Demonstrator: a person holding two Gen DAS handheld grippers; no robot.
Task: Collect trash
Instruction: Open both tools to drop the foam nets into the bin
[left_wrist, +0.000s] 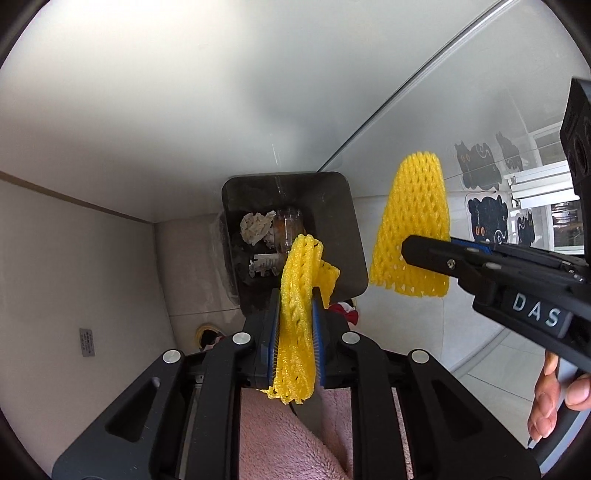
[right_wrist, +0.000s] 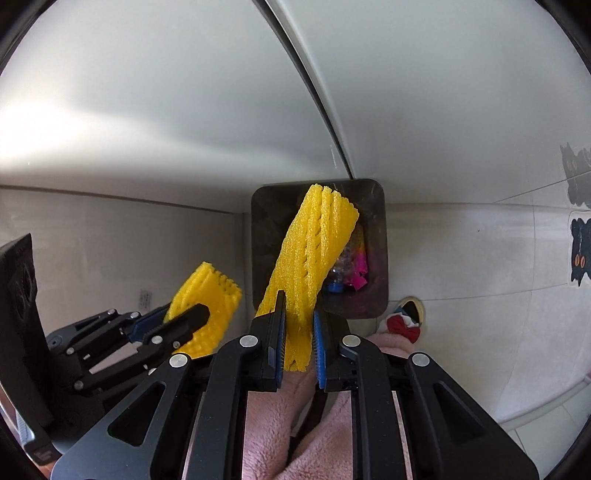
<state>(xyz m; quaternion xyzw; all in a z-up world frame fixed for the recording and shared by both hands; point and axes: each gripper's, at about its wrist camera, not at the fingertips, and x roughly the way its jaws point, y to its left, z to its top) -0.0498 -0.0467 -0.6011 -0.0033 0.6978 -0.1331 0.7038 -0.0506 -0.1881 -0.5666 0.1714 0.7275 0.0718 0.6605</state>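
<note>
Two yellow foam fruit nets are in play, one per hand: the left tongs (left_wrist: 295, 332) pinch a folded yellow foam mesh net (left_wrist: 299, 295) between narrow blue pads at lower centre of their view. The right tongs (right_wrist: 299, 332) likewise clamp a second yellow foam net (right_wrist: 314, 251). Both tongs point steeply down over the single dark, square, open trash bin (left_wrist: 347, 229) at frame centre, which holds crumpled paper (left_wrist: 256, 227) and a clear bottle (left_wrist: 290, 229); a person's fingers (left_wrist: 554, 398) show at lower right.
</note>
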